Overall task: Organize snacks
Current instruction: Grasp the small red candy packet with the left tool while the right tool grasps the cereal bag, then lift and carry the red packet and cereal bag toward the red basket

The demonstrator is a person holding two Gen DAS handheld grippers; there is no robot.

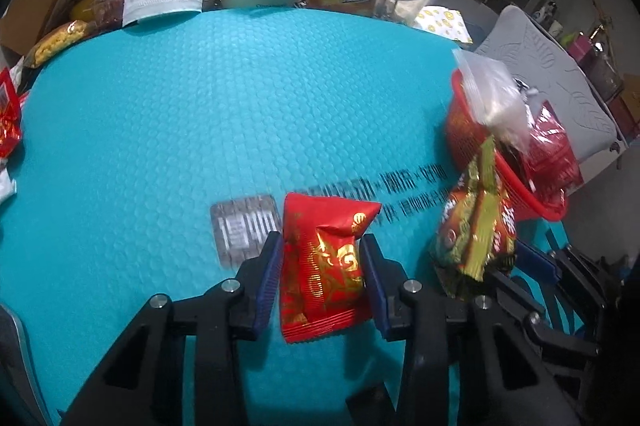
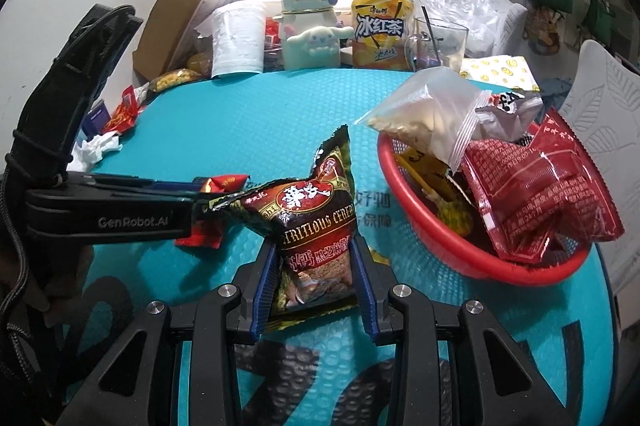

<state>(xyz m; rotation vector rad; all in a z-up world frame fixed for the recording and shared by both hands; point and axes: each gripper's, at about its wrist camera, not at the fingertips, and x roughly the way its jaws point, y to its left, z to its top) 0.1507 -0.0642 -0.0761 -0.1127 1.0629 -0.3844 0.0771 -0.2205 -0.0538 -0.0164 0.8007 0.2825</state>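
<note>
My left gripper (image 1: pixel 322 252) is clamped on a red-and-gold snack packet (image 1: pixel 322 266), blue pads pressed to both its sides, packet standing up between the fingers over the teal mat (image 1: pixel 200 106). My right gripper (image 2: pixel 314 262) grips a dark cereal packet (image 2: pixel 316 222) the same way, narrow gap, pads on both sides. Red basket (image 2: pixel 440 246) sits ahead and to the right of the right gripper, near, already holding a clear zip bag (image 2: pixel 428 114) and dark red packets (image 2: pixel 532 194). Left gripper crosses in from the left, its tips just beside the cereal packet. Far ahead: iced tea bottle (image 2: pixel 378 26), cream kettle (image 2: pixel 308 26), glass (image 2: pixel 438 42). Loose wrappers (image 2: pixel 120 118) lie left.
</note>
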